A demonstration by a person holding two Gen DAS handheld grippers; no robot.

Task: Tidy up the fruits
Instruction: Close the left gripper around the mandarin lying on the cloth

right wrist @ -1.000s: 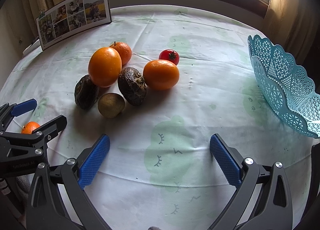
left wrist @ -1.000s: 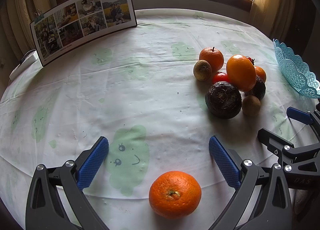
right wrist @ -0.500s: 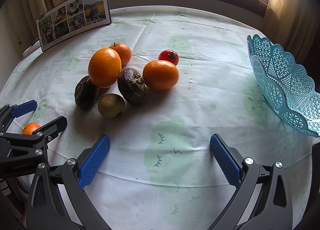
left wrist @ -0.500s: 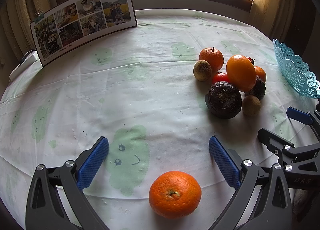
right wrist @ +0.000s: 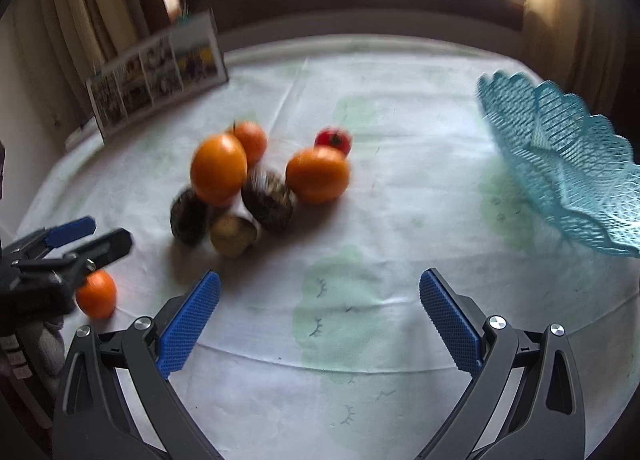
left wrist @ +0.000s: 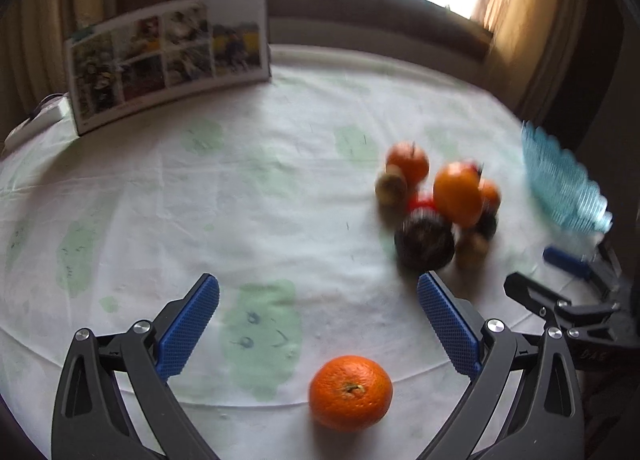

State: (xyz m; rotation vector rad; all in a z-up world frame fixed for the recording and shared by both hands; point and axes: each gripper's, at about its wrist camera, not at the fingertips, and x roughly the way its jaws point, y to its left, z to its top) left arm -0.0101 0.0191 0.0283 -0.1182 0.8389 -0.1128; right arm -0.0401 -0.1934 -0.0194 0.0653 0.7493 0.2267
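Observation:
A lone mandarin [left wrist: 350,392] lies on the tablecloth between the fingers of my open, empty left gripper [left wrist: 318,316]; it also shows in the right wrist view [right wrist: 96,293]. A pile of fruit lies further off: a tall orange [right wrist: 218,169], a round orange [right wrist: 318,174], a small tomato [right wrist: 333,140], a dark wrinkled fruit [right wrist: 269,199] and a brownish kiwi [right wrist: 233,235]. A light blue lattice basket [right wrist: 568,164] stands at the right. My right gripper [right wrist: 320,312] is open and empty, short of the pile.
A photo calendar [left wrist: 168,56] leans at the back left of the round table [left wrist: 160,180]. The window sill and curtains lie behind. My right gripper shows at the right edge of the left wrist view [left wrist: 560,276].
Both views have pulled back and tilted up, with motion blur. The mandarin now lies a little more to the right between my left fingers. The fruits have not moved.

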